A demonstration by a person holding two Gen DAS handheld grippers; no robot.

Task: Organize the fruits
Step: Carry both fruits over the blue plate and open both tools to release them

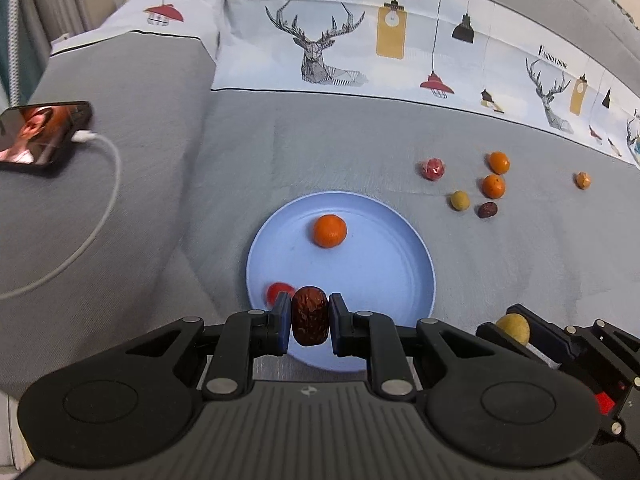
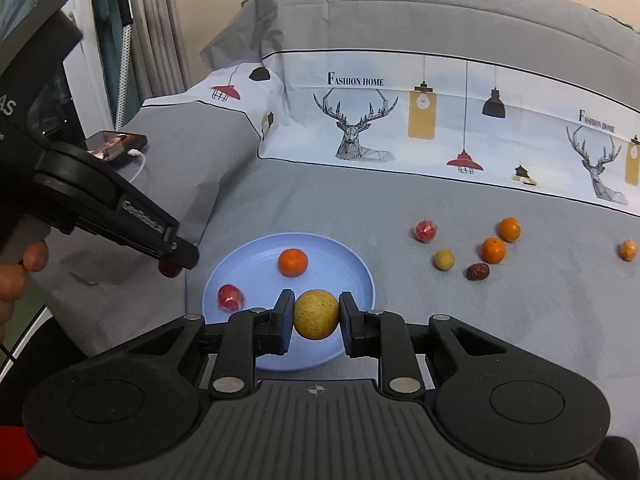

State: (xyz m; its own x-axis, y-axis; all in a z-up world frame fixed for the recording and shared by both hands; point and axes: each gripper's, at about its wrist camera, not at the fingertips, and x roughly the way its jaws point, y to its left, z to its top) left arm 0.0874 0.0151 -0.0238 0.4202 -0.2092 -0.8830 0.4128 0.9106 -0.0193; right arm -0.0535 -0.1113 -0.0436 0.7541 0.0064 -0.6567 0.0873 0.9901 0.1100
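A light blue plate (image 1: 384, 264) (image 2: 248, 276) lies on the grey bed cover and holds an orange (image 1: 329, 231) (image 2: 293, 262) and a red wrapped fruit (image 1: 277, 291) (image 2: 231, 297). My left gripper (image 1: 310, 322) is shut on a dark red date (image 1: 309, 321) above the plate's near edge. My right gripper (image 2: 316, 315) is shut on a yellow-green round fruit (image 2: 316, 314) (image 1: 513, 328) over the plate's near side. Loose fruits lie to the right: a red wrapped one (image 1: 432, 169) (image 2: 425, 231), two oranges (image 1: 493, 186) (image 2: 493, 250), a yellow-green fruit (image 1: 460, 200) (image 2: 443, 259), a date (image 1: 487, 210) (image 2: 477, 271).
A phone (image 1: 40, 132) (image 2: 114, 144) on a white charging cable (image 1: 108, 200) rests on the raised cover at left. A small orange fruit (image 1: 582, 180) (image 2: 629, 249) lies far right. A printed deer-pattern sheet (image 1: 360, 52) runs along the back. The left gripper's body (image 2: 100, 200) shows in the right wrist view.
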